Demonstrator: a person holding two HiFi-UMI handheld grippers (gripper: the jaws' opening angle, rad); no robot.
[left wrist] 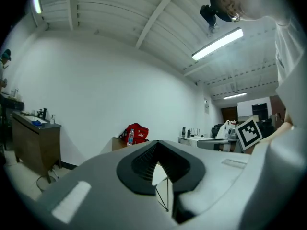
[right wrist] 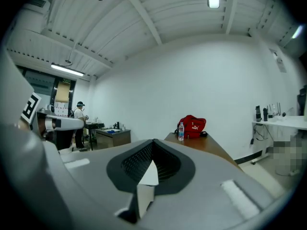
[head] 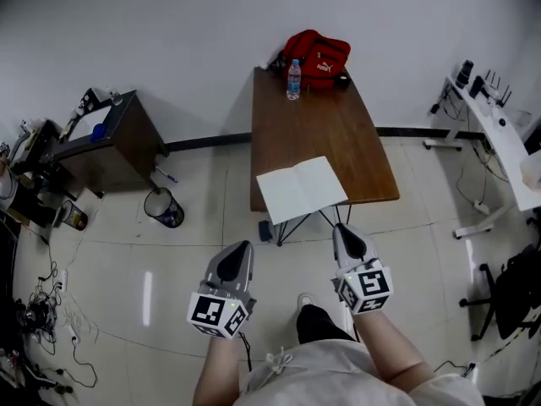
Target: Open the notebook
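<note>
Left gripper (head: 244, 247) and right gripper (head: 343, 230) closed, empty, notebook (head: 302, 189) lying open on table (head: 325, 125) edge ahead

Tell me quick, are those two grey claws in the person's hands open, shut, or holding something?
The left grey two-jaw gripper: shut, jaws together, nothing between them.
The right grey two-jaw gripper: shut, jaws together, nothing between them.

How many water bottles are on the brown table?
1. The bottle stands at the far end of the table, just left of the red bag. Another could be hidden behind the bag.
</note>
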